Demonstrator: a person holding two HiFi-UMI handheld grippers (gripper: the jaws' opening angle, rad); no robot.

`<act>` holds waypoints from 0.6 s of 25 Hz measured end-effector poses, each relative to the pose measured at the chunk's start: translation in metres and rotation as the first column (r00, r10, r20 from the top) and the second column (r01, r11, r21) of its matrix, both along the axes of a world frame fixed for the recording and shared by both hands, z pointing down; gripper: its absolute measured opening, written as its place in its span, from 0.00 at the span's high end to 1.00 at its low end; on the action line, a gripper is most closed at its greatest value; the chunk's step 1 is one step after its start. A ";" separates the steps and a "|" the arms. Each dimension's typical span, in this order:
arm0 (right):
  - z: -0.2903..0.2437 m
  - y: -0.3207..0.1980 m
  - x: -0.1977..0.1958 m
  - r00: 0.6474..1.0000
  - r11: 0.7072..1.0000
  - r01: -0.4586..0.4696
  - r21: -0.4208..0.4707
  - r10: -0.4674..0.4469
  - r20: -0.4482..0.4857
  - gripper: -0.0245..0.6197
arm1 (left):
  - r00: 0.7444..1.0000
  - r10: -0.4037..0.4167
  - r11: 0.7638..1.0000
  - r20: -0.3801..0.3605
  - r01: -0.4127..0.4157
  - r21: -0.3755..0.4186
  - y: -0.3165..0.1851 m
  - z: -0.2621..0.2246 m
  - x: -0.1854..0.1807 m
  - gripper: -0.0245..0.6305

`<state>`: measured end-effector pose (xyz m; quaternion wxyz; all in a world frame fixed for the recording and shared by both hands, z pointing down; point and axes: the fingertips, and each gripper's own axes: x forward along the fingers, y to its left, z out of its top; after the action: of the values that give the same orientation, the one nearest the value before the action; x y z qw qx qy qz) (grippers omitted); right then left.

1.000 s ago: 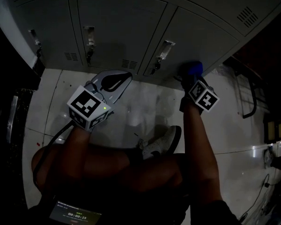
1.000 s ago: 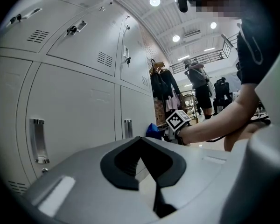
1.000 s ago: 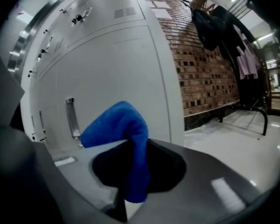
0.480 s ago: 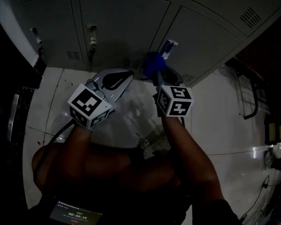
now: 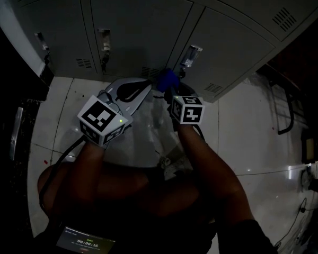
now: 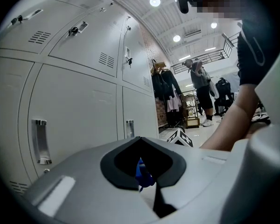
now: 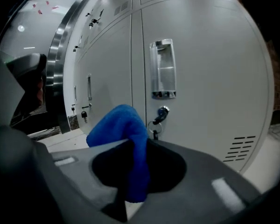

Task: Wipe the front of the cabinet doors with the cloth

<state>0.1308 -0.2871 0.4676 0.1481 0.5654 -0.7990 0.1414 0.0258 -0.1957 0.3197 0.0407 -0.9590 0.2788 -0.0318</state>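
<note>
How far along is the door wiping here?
Done: nothing provable; the doors show no wipe marks either way. In hand: the right gripper is shut on the cloth, held low near the doors, contact unclear; the left gripper is shut and empty. Left: probably most of the wiping.

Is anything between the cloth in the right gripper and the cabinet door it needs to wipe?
Nothing visible stands between them. The cloth, clamped in the right gripper, faces the cabinet door. The handle and the key below it stick out from that door just ahead. The left gripper sits to the left, not in between.
</note>
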 end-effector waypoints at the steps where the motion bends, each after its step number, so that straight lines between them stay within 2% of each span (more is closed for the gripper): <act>1: 0.003 -0.002 0.004 1.000 1.000 -0.011 -0.004 0.011 0.004 0.87 | 1.000 -0.001 1.000 0.000 0.001 -0.001 0.000 0.000 0.000 0.96; 5: 0.009 -0.010 0.022 0.998 0.998 -0.064 -0.002 0.064 0.026 0.87 | 1.000 0.000 1.000 0.001 0.000 -0.004 -0.001 0.002 0.000 0.96; 10: 0.015 -0.014 0.041 0.995 0.995 -0.099 0.000 0.099 0.011 0.87 | 1.000 0.001 1.000 0.004 -0.001 -0.006 0.000 0.003 0.000 0.96; 15: 0.022 -0.014 0.076 0.981 0.982 -0.190 -0.020 0.191 0.028 0.87 | 1.000 -0.001 1.000 0.004 0.001 -0.011 0.001 0.003 0.000 0.96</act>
<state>0.2069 -0.3008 0.4900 0.1268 0.6358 -0.7421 0.1703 0.0257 -0.1951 0.3228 0.0361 -0.9590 0.2789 -0.0353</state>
